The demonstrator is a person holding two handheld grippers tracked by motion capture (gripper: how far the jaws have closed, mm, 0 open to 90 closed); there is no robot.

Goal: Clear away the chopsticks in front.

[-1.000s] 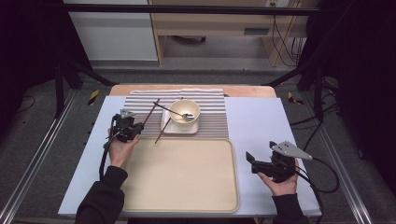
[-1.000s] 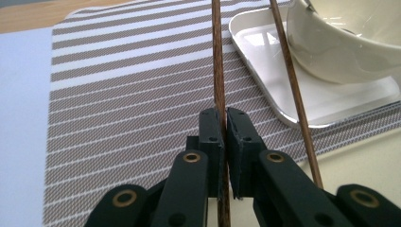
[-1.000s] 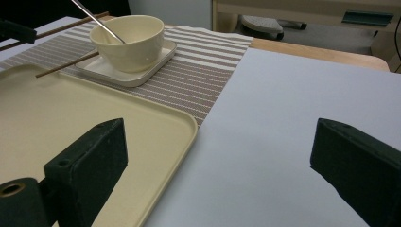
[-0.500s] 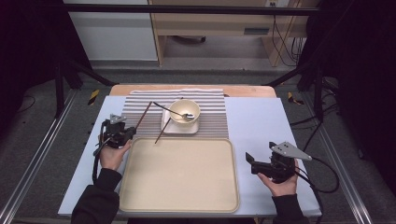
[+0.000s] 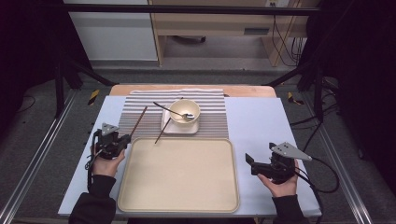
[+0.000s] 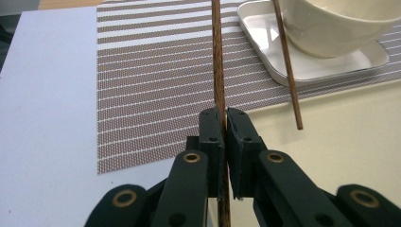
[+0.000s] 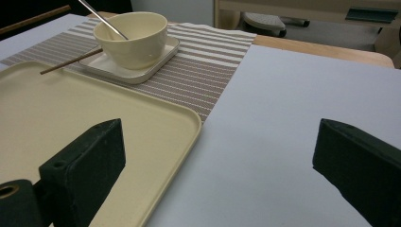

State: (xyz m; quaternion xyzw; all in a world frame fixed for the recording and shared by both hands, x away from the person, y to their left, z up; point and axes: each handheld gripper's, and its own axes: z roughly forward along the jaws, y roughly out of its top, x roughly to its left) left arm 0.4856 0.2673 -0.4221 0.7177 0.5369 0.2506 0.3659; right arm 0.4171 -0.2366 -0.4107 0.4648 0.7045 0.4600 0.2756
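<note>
My left gripper (image 5: 124,140) is shut on the near end of a brown chopstick (image 5: 139,121) that slants up over the striped placemat (image 5: 210,123). In the left gripper view the stick (image 6: 216,56) runs straight out from between the closed jaws. A second chopstick (image 5: 163,130) leans on the white square plate (image 5: 168,127) with its tip at the tray's far edge. A cream bowl (image 5: 185,112) with a metal spoon (image 5: 168,110) stands on that plate. My right gripper (image 5: 251,164) is open and holds nothing, right of the cream tray (image 5: 180,179).
The tray lies flat in front of the person between both hands. Pale blue table cover (image 5: 261,126) stretches right of the placemat. Dark stand legs (image 5: 60,79) and metal rails (image 5: 44,154) flank the table.
My left gripper has drawn back toward the person and slightly left, carrying the chopstick with it. The right gripper has stayed put.
</note>
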